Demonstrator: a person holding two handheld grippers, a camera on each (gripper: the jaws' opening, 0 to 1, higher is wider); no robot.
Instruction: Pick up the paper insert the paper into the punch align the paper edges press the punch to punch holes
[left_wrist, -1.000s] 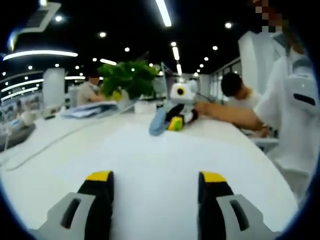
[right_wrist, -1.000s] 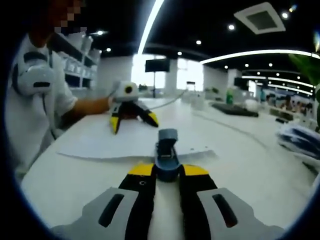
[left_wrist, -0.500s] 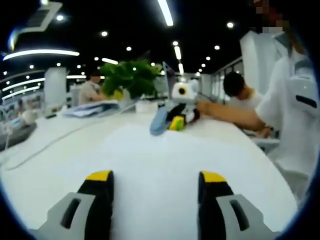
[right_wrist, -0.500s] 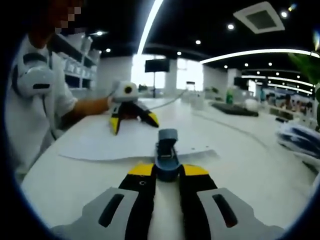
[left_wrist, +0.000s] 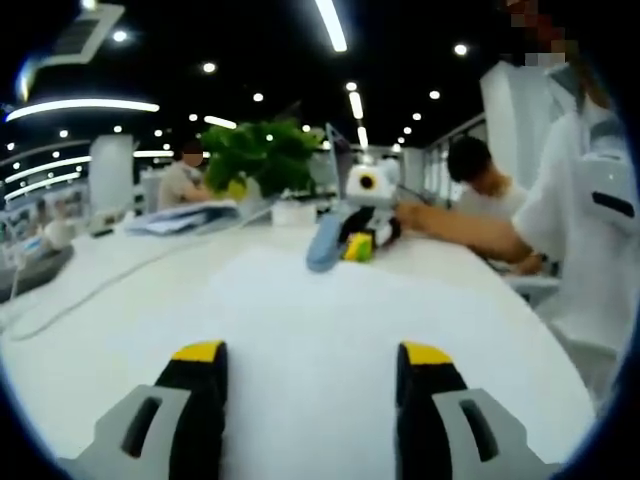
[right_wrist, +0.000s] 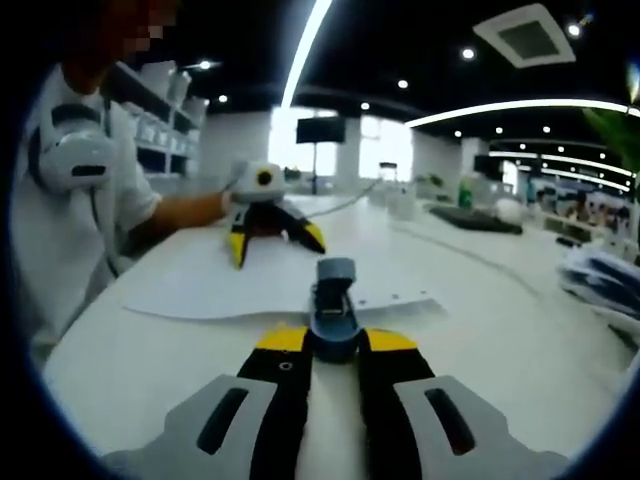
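On the white table (right_wrist: 150, 370) there is one sheet of paper (right_wrist: 230, 290) and one blue hole punch (right_wrist: 333, 300), standing at the sheet's near edge. Two grippers count: the right gripper (right_wrist: 335, 345) at the punch and the left gripper (right_wrist: 270, 232) at the paper's far edge. One potted plant (left_wrist: 262, 160) stands beyond the punch.

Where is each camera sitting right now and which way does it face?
Left gripper view: rides the left gripper, low over the paper, facing the punch and right gripper; sleeve at right.
Right gripper view: rides the right gripper, shut on the punch, facing the left gripper.
Shared: paper, punch, white table.
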